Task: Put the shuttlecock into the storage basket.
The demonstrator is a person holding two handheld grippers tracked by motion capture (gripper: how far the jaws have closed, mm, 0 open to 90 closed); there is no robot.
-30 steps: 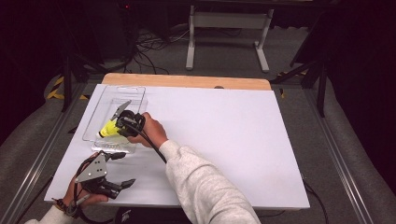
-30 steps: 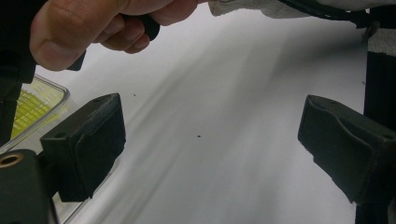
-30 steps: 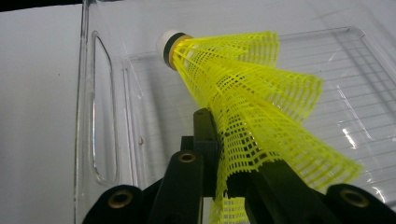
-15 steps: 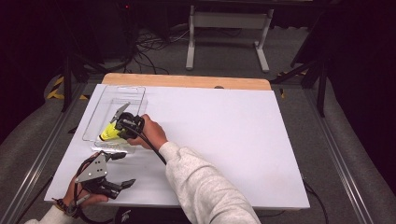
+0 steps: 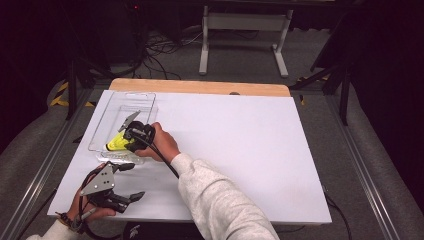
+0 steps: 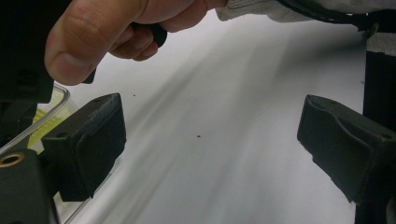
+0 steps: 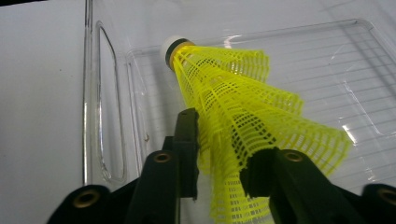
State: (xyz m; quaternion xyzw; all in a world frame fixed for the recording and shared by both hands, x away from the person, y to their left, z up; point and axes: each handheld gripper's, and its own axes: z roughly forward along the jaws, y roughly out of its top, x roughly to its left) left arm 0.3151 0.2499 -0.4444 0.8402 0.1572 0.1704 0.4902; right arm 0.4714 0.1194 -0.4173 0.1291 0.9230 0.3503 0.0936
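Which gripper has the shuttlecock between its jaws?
The right gripper, over the clear tray: the yellow shuttlecock sits between its jaws. The left gripper has nothing between its wide-open jaws.

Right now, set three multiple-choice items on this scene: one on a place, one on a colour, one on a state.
1. Where is the shuttlecock?
A. In the clear plastic tray
B. On the bare white tabletop
C. On the floor
2. What colour is its mesh skirt?
A. Red
B. Yellow
C. Blue
3. How do the left gripper jaws stand?
A. Shut on the tray
B. Shut on the shuttlecock
C. Wide apart, nothing between

Key: A, tray ribs lie beneath it; B, the right gripper view shows yellow mesh; C, bare table between the pads.
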